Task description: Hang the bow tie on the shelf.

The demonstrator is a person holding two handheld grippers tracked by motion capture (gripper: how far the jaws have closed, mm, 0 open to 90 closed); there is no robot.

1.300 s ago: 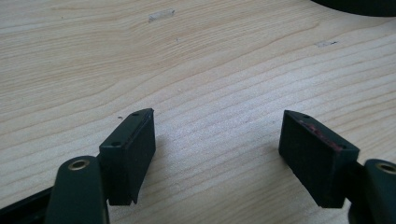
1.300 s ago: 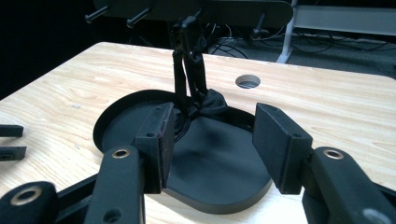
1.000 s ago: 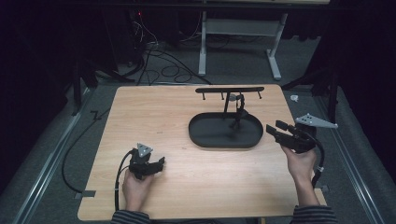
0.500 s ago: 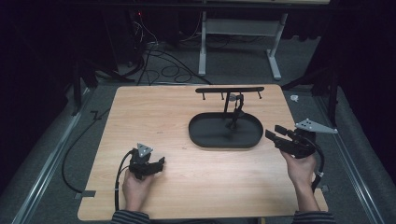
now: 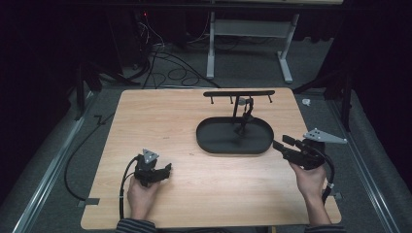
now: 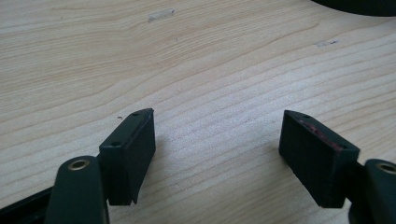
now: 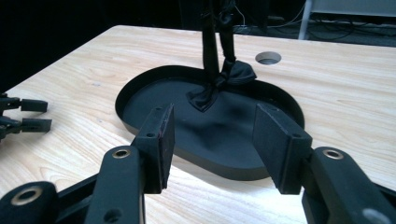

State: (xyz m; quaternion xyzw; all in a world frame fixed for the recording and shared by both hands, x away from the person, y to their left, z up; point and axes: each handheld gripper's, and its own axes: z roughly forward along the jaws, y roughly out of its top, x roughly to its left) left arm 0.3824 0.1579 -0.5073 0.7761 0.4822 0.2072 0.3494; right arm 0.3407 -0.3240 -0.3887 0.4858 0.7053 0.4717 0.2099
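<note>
Facing black oval tray (image 5: 214,145), right gripper (image 7: 212,140) jaws spread, empty. Black ribbon (image 7: 224,77), tied to stand post (image 7: 208,42), hangs dead ahead beyond jaw tips; left gripper (image 6: 217,140) spread, idle, farther off.

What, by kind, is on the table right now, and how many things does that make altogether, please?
Black oval tray with its T-shaped stand: 1
Black ribbon bow hanging on the stand: 1
Hand-held gripper: 2, left gripper and right gripper, both open
Total: 4
</note>
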